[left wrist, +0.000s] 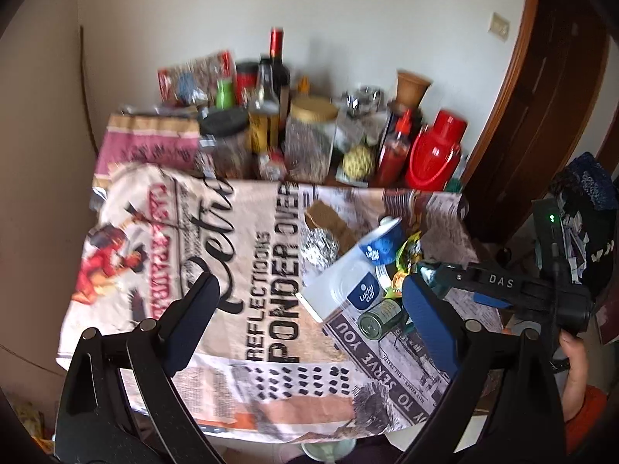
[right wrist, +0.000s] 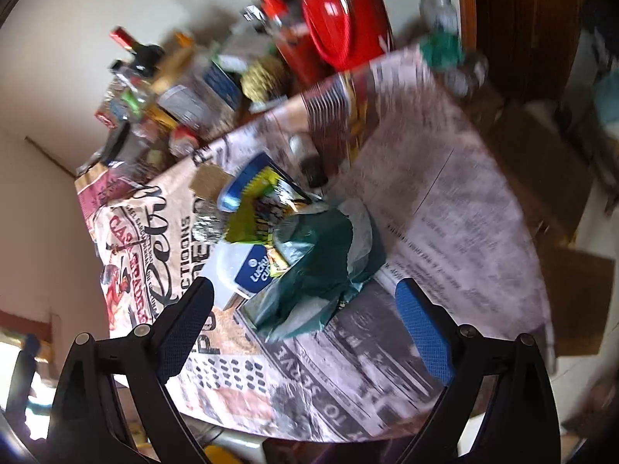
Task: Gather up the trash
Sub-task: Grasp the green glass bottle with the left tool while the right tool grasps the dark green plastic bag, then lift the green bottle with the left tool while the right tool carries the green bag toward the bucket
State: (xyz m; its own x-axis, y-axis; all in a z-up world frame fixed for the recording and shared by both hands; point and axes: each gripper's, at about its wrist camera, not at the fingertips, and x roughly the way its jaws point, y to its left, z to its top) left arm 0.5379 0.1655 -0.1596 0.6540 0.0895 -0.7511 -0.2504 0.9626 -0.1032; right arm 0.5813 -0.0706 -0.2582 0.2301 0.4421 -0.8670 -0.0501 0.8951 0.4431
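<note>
Right wrist view is showing both claws, left claw (left wrist: pixel 309 309) and right claw (right wrist: pixel 305 309), hanging released above the bench (right wrist: pixel 464 201), where trash, including a crumpled teal bag (right wrist: pixel 321 263), is lying mid-cloth.

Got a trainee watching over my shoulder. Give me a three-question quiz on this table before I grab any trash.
1. True or false: the left gripper holds the foil ball.
2. Which trash lies nearest between the right gripper's jaws: A) green bag, B) foil ball, C) brown card?
3. What colour is the tipped Lucky Cup cup?

Key: 1 false, both sets of jaws are open and empty; 2 A; 3 blue.
</note>
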